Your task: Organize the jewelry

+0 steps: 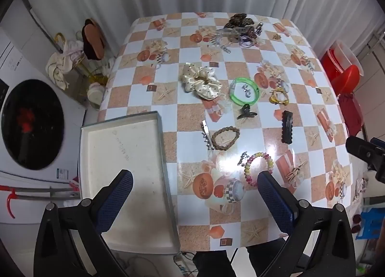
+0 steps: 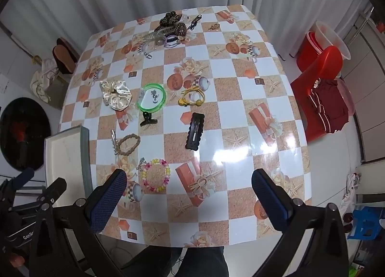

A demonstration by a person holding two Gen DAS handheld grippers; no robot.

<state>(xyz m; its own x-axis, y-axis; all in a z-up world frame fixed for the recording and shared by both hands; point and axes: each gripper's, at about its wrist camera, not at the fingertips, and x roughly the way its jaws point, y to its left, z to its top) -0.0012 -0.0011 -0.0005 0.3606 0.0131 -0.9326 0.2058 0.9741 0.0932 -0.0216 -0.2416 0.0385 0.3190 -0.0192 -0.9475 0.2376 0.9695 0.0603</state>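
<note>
An empty white tray sits at the table's near left; it also shows in the right wrist view. Jewelry lies scattered on the checked tablecloth: a cream scrunchie, a green bangle, a black claw clip, a brown braided band, a silver clip, a bead bracelet, a black snap clip, yellow hair ties. My left gripper is open above the tray's right edge. My right gripper is open over the near table, the bead bracelet by its left finger.
A heap of clips, bands and a leopard scrunchie lies at the table's far end. A washing machine stands left of the table. Red buckets and a red chair stand to the right. White curtains hang behind.
</note>
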